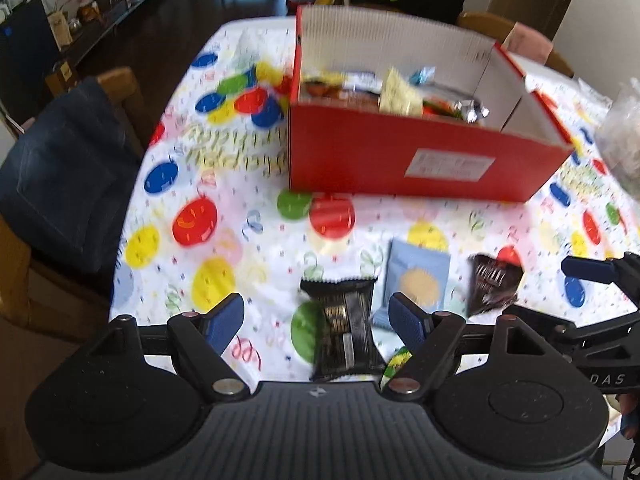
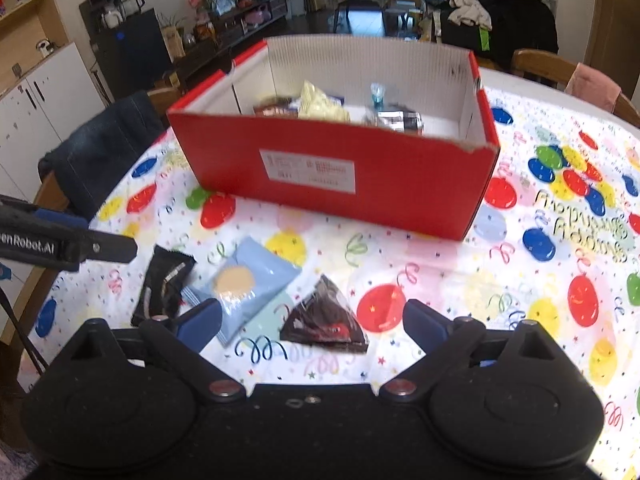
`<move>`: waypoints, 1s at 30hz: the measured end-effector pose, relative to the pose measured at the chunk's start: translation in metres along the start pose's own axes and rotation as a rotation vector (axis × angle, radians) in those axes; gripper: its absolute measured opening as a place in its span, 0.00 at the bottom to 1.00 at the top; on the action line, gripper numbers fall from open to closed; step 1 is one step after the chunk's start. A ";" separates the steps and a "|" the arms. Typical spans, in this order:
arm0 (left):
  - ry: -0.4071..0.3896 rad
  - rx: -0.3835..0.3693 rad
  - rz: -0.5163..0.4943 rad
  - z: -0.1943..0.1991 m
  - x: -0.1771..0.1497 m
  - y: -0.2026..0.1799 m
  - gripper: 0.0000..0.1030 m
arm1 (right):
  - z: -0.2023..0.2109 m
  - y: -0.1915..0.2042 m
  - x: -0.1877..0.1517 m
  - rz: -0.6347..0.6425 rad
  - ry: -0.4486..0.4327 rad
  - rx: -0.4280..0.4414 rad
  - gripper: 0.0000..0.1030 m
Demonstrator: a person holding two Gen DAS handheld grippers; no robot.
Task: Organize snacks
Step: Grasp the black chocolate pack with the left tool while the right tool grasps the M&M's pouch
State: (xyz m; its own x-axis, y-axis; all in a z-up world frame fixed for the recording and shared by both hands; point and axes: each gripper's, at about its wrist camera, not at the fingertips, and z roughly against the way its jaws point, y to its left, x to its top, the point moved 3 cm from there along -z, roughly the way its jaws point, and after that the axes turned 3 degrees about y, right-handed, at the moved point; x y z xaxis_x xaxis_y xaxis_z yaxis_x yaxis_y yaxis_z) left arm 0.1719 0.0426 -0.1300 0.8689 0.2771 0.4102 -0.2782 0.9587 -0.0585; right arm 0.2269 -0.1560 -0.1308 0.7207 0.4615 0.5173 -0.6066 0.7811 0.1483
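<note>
A red cardboard box [image 1: 360, 160] [image 2: 420, 196] with several snack packets inside stands at the middle of the table. In front of it lie a black packet [image 1: 344, 320] [image 2: 162, 284], a light blue packet with a round biscuit picture [image 1: 418, 276] [image 2: 248, 280] and a dark triangular packet [image 1: 494, 280] [image 2: 324, 316]. My left gripper [image 1: 316, 320] is open, and the black packet lies between its blue fingers without touching the pads. My right gripper [image 2: 312, 324] is open above the triangular packet, fingers wide on either side of it.
A balloon-print cloth [image 2: 540, 280] covers the round table. A wooden chair draped with dark clothing [image 1: 60, 168] stands at the left. More chairs [image 2: 560, 72] stand behind the table. A clear plastic bag [image 1: 620, 132] sits at the right edge.
</note>
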 end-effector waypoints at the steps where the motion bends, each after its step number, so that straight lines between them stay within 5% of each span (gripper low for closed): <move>1: 0.010 0.005 0.000 -0.004 -0.001 -0.001 0.77 | -0.003 -0.001 -0.001 0.001 0.010 0.001 0.93; 13: 0.117 0.033 0.008 -0.038 -0.014 -0.003 0.77 | -0.031 -0.001 -0.004 0.063 0.080 0.012 0.80; 25: 0.154 -0.042 0.058 -0.047 -0.007 -0.004 0.76 | -0.045 0.000 0.003 0.088 0.109 0.012 0.69; 30: 0.194 -0.070 0.097 -0.055 -0.008 0.003 0.64 | -0.050 0.000 0.004 0.089 0.120 0.001 0.62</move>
State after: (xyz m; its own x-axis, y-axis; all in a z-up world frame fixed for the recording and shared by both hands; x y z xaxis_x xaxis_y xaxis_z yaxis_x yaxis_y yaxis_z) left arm 0.1872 0.0466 -0.1837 0.9039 0.3685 0.2173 -0.3408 0.9273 -0.1549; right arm 0.2464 -0.1332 -0.1714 0.6990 0.5761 0.4238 -0.6702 0.7344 0.1071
